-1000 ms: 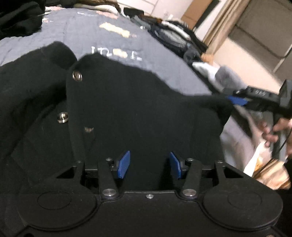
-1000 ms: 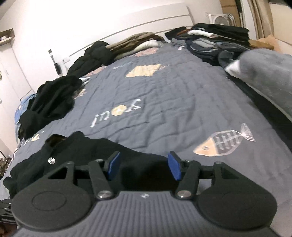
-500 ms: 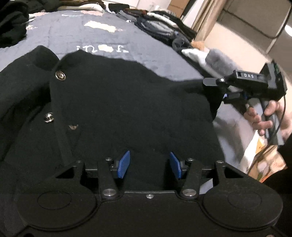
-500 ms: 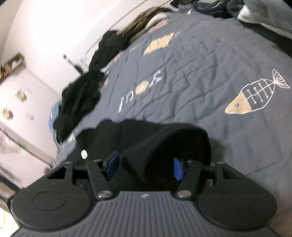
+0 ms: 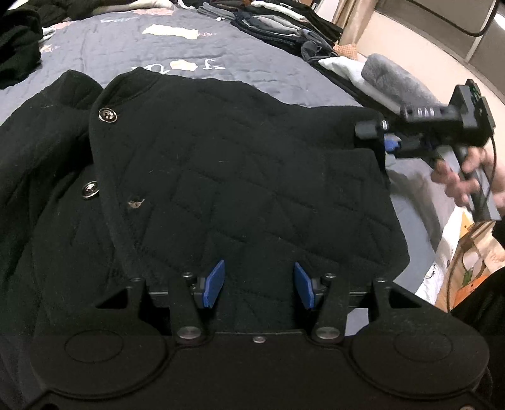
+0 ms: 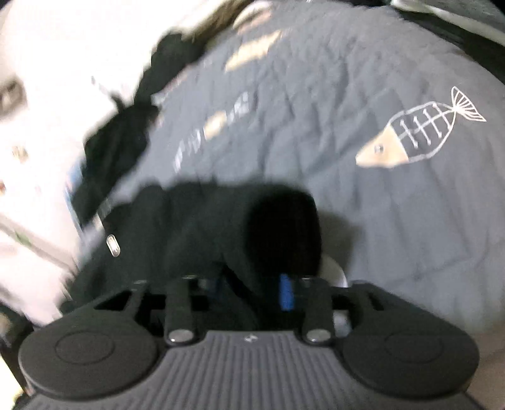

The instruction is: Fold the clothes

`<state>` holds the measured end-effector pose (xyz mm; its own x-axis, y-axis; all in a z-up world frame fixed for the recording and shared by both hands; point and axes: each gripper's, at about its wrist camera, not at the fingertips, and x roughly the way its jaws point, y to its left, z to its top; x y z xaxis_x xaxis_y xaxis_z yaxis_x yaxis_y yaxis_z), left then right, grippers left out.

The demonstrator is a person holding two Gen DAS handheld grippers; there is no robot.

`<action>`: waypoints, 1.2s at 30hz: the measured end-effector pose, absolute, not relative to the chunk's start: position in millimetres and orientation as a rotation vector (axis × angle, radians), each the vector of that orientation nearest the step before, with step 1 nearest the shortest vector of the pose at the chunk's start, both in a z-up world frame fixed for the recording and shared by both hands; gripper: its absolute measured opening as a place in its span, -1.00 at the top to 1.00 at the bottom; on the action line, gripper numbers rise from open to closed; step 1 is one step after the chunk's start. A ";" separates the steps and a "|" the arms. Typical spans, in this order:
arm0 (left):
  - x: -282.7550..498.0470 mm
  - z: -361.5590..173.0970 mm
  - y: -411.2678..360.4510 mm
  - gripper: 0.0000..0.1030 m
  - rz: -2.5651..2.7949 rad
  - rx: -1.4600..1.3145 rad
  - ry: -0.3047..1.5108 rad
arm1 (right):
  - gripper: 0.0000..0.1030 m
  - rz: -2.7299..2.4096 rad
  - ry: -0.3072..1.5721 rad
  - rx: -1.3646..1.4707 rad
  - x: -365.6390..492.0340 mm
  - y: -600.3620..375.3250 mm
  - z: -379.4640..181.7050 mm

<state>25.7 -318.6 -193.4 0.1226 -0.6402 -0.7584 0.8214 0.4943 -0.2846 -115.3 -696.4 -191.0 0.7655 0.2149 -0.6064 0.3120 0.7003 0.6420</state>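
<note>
A black quilted jacket (image 5: 221, 176) with metal buttons (image 5: 107, 114) lies spread on the grey bedspread (image 5: 157, 47). My left gripper (image 5: 258, 285) is open, its blue pads just above the jacket's near hem, holding nothing. My right gripper (image 5: 386, 142) shows in the left wrist view at the jacket's right corner, shut on the fabric. In the blurred right wrist view the right gripper (image 6: 252, 291) has narrowed jaws with a fold of the black jacket (image 6: 252, 227) bunched between them.
Stacks of folded clothes (image 5: 277, 22) line the bed's far right edge, with a grey fleece item (image 5: 394, 82) nearer. Dark clothes (image 5: 19, 47) are piled at the far left. The bedspread has a fish print (image 6: 416, 132). Bags (image 5: 473, 252) sit beside the bed.
My right gripper has closed on the jacket's right corner and drawn it outward. The jacket now lies flatter and more spread. The left gripper has stayed open over the hem.
</note>
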 end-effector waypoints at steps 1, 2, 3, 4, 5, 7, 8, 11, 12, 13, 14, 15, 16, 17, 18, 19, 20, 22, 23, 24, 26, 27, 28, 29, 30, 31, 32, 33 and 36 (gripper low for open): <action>26.2 -193.3 -319.1 0.05 -1.079 0.222 0.973 | 0.06 -0.074 0.692 0.831 -112.0 -701.1 -192.3; 26.3 -193.5 -318.0 0.05 -1.080 0.220 0.972 | 0.06 -0.096 0.679 0.847 -108.8 -705.0 -195.2; 26.3 -193.8 -316.9 0.05 -1.080 0.220 0.971 | 0.06 -0.120 0.672 0.856 -106.5 -707.2 -198.5; 26.4 -193.7 -316.6 0.05 -1.080 0.220 0.971 | 0.07 -0.138 0.664 0.862 -103.6 -707.8 -202.4; 26.3 -193.6 -316.2 0.05 -1.080 0.222 0.970 | 0.14 -0.159 0.659 0.865 -100.6 -707.3 -206.3; 25.9 -193.7 -315.5 0.04 -1.081 0.223 0.969 | 0.62 -0.211 0.645 0.863 -96.6 -706.9 -210.7; 26.0 -193.9 -315.8 0.04 -1.082 0.222 0.969 | 0.71 -0.239 0.629 0.855 -96.4 -707.7 -210.3; 26.6 -195.3 -316.5 0.04 -1.088 0.230 0.967 | 0.62 -0.344 0.673 0.728 -90.7 -710.7 -210.6; 28.0 -195.8 -315.6 0.04 -1.089 0.227 0.969 | 0.57 -0.350 0.744 0.680 -86.3 -712.4 -217.5; 28.4 -196.0 -315.0 0.04 -1.092 0.227 0.968 | 0.48 -0.349 0.764 0.674 -86.2 -713.9 -218.6; 28.8 -196.2 -314.5 0.04 -1.094 0.227 0.967 | 0.45 -0.345 0.758 0.685 -88.5 -715.1 -214.9; 28.8 -195.9 -314.3 0.04 -1.093 0.229 0.966 | 0.43 -0.342 0.751 0.696 -90.7 -716.2 -211.3; 28.8 -195.5 -314.2 0.04 -1.093 0.231 0.965 | 0.42 -0.338 0.745 0.706 -93.0 -717.3 -207.7; 28.3 -194.4 -313.9 0.05 -1.091 0.230 0.964 | 0.41 -0.334 0.738 0.717 -95.3 -718.4 -204.1; 27.9 -193.2 -313.6 0.05 -1.090 0.228 0.962 | 0.41 -0.331 0.731 0.728 -97.5 -719.5 -200.4; 27.5 -191.0 -312.4 0.05 -1.094 0.219 0.957 | 0.40 -0.336 0.716 0.719 -100.1 -719.0 -192.4; 27.0 -186.3 -310.4 0.05 -1.099 0.201 0.945 | 0.39 -0.347 0.695 0.698 -102.8 -717.6 -181.8; 26.0 -176.9 -306.3 0.05 -1.109 0.166 0.920 | 0.38 -0.322 0.649 0.671 -105.6 -709.4 -164.6; 25.5 -171.3 -304.3 0.05 -1.110 0.144 0.900 | 0.36 -0.289 0.634 0.661 -104.0 -701.9 -158.7; 25.3 -167.2 -302.9 0.05 -1.109 0.124 0.887 | 0.34 -0.256 0.618 0.652 -102.5 -694.4 -152.8; 26.3 -169.4 -305.0 0.05 -1.097 0.111 0.904 | 0.23 -0.191 0.587 0.632 -99.4 -679.3 -140.9; 26.7 -171.3 -306.4 0.05 -1.089 0.108 0.916 | 0.22 -0.152 0.587 0.629 -95.8 -671.0 -140.1; 27.2 -179.8 -310.6 0.05 -1.064 0.141 0.950 | 0.21 -0.116 0.607 0.630 -90.3 -662.2 -144.3; 27.5 -188.2 -314.5 0.05 -1.040 0.173 0.981 | 0.21 -0.101 0.643 0.615 -83.3 -654.3 -151.6; 26.1 -195.9 -315.7 0.05 -1.024 0.194 0.982 | 0.21 -0.097 0.686 0.590 -75.7 -647.0 -159.9; 24.5 -197.7 -314.6 0.04 -1.026 0.187 0.969 | 0.21 -0.093 0.729 0.564 -68.2 -639.7 -168.2; 24.2 -195.2 -313.8 0.04 -1.022 0.181 0.968 | 0.21 -0.101 0.775 0.523 -61.8 -633.0 -176.9; 24.0 -192.4 -312.7 0.04 -1.018 0.173 0.967 | 0.21 -0.116 0.823 0.471 -56.2 -626.8 -185.7; 29.2 -174.2 -296.2 0.04 -0.981 0.107 0.937 | 0.21 -0.134 0.860 0.405 -50.4 -617.2 -191.8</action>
<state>29.2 -296.2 -174.2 0.2131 -0.6620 -0.7186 0.7481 0.5837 -0.3158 -50.4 -617.2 -191.8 0.6495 0.0464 -0.7589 0.2759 0.9158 0.2920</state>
